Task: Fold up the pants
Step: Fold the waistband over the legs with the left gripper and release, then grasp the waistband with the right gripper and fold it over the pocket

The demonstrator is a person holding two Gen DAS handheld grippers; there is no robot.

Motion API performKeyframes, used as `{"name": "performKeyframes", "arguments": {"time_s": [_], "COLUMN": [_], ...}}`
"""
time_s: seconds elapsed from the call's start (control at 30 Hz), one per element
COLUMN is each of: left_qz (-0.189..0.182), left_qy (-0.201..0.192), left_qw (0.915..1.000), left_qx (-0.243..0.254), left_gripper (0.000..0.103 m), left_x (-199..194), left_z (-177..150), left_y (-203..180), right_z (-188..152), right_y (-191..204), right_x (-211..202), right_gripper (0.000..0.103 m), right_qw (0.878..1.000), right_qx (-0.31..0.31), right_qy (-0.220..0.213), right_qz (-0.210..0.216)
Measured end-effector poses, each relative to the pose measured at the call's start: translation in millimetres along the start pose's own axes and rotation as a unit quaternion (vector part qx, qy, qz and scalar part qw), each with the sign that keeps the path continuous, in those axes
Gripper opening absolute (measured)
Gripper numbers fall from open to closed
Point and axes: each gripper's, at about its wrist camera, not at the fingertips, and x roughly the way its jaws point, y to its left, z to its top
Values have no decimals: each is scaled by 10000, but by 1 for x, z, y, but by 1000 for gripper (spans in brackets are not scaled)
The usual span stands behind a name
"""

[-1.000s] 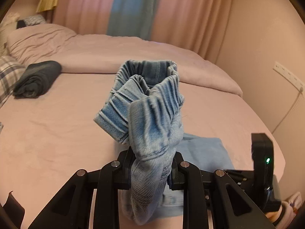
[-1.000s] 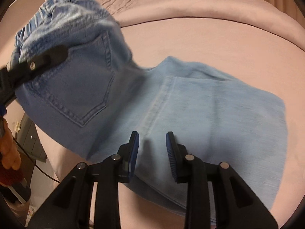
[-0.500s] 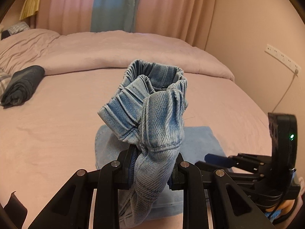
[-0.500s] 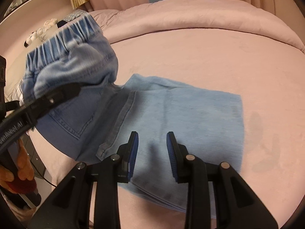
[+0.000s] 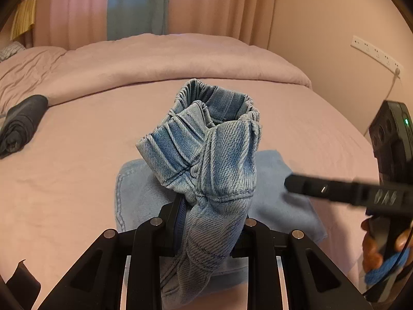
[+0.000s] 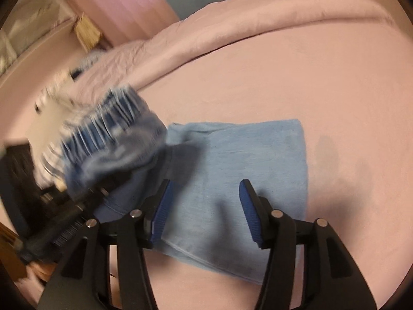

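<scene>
We see left tool [image 5: 210, 228] clamping bunched waistband of pants [image 5: 206, 149] above bed [image 5: 77, 180]; right tool [image 6: 202, 214] just widened, nothing between.

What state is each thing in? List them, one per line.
Jeans: waistband bunched and lifted, legs folded flat on the bed.
Left gripper: shut on the jeans.
Right gripper: open, just widened, holds nothing.
Dark garment: rolled up.
Curtains: drawn.

This is a home bedroom: a wide bed [image 5: 77, 180] with a pink sheet and rolled duvet [image 5: 167, 59], pink and blue curtains [image 5: 134, 5] behind, a wall power strip [image 5: 375, 55].
</scene>
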Motion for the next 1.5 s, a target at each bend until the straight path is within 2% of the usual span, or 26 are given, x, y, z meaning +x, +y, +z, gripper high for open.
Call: {"name": "performKeyframes", "arguments": {"time_s": [0.13,0.33,0.4,0.47,0.63,0.77,0.8,0.83,0.97,1.13,1.3,1.4,1.5], "left_qz": [-10,-10,-58,-77,-174,-239,-252,-376,-532,-871,-1074,-949,-824], "left_qy": [38,207,310,418,633,699,724,768,700,584,318,242,295], "left_qw": [10000,9992,9985,9974,9953,9933,9924,9915,9911,9920,9926,9947,9962], "left_qx": [54,338,442,580,706,893,966,983,997,702,473,312,20], "left_gripper": [24,24,24,25,31,33,41,44,45,45,45,45,45], "left_x": [2,13,18,24,30,24,23,21,9,-6,-30,-34,-26], "left_z": [1,5,5,5,4,2,2,1,0,-3,-20,-25,-24], "left_y": [1,-7,-12,-16,-23,-25,-25,-25,-21,-7,5,14,26], "right_z": [3,15,19,23,24,18,18,17,14,14,17,14,14], "right_y": [-13,16,27,37,35,23,21,18,14,9,2,-5,6], "right_x": [1,20,22,24,33,36,36,37,39,44,38,37,42], "right_gripper": [67,68,70,75,79,79,79,80,80,80,80,80,75], "right_qw": [9946,9793,9754,9781,9804,9733,9724,9713,9670,9624,9570,9514,9601], "right_qx": [728,1134,1198,1206,1404,1727,1769,1813,2003,2145,2317,2477,2102], "right_qy": [35,359,400,423,687,891,921,955,1141,1430,1568,1684,1780], "right_qz": [742,1636,1805,1644,1201,1223,1209,1209,1082,858,762,717,486]}}
